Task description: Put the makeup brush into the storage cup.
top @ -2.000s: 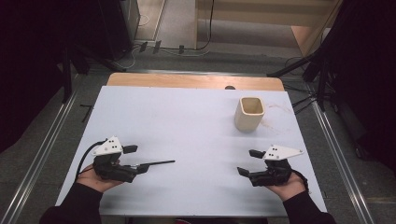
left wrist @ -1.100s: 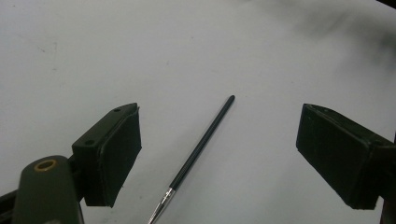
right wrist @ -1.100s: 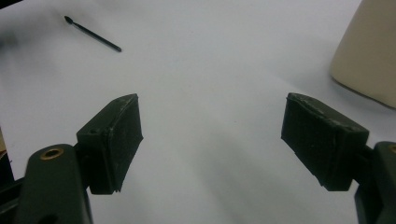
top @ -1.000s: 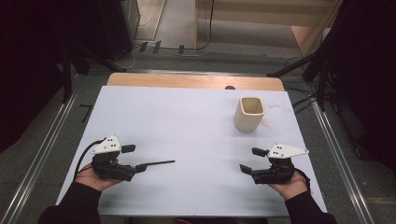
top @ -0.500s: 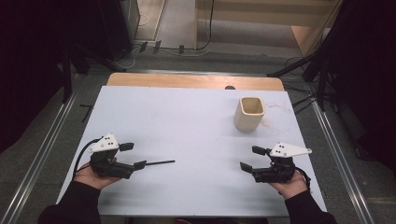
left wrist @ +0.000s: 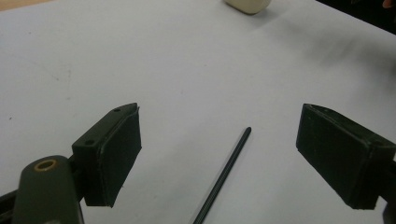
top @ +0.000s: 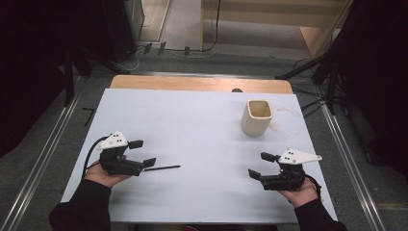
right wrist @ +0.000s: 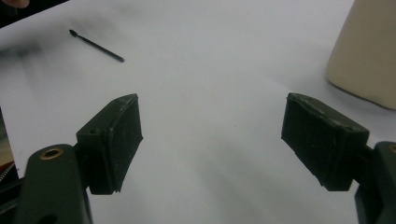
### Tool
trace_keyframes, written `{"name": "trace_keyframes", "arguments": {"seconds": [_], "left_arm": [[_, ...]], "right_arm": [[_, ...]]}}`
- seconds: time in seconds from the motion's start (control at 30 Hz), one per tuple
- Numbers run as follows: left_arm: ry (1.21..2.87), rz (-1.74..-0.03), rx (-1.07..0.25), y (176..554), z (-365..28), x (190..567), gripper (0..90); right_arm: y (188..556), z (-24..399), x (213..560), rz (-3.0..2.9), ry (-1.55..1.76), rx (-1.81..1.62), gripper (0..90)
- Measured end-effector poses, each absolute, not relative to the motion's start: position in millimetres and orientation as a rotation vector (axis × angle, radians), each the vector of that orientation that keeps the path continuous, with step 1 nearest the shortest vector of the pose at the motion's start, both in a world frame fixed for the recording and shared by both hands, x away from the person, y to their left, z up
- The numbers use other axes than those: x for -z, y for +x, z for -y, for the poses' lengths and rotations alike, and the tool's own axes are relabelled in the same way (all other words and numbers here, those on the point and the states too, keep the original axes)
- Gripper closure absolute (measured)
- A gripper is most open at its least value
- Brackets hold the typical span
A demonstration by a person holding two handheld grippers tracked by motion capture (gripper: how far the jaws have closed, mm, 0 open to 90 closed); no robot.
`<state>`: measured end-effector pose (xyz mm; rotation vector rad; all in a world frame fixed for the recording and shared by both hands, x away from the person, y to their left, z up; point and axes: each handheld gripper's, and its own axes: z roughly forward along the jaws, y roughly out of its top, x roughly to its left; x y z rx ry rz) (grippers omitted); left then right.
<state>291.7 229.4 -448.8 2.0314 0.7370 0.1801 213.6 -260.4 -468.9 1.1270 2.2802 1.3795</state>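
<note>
A thin black stick (top: 161,168) lies flat on the white table (top: 192,120). My left gripper (top: 143,153) is open at the stick's left end, one jaw on each side of it. In the left gripper view the stick (left wrist: 224,175) runs up between the open jaws of the left gripper (left wrist: 219,126) without touching them. My right gripper (top: 260,165) is open near the table's right front, with nothing between its jaws. From the right gripper (right wrist: 210,116) the stick (right wrist: 95,45) appears far off, and a cream cup (right wrist: 369,56) is close by.
The cream cup (top: 257,117) stands upright at the back right of the table, and its base (left wrist: 247,4) appears in the left gripper view. A wooden strip (top: 192,83) borders the far edge. Metal rails (top: 45,159) run along both sides.
Both grippers have shifted only slightly, the right one drifting a little to the right. The stick and the cup have not moved.
</note>
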Motion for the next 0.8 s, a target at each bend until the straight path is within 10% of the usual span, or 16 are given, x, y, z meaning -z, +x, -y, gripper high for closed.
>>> {"name": "trace_keyframes", "arguments": {"seconds": [0.8], "left_arm": [[2.017, -0.532, -0.073, 313, -193, 456, 14.3]], "right_arm": [[211, 261, 470, -2.293, 1.132, -1.387, 21.5]]}}
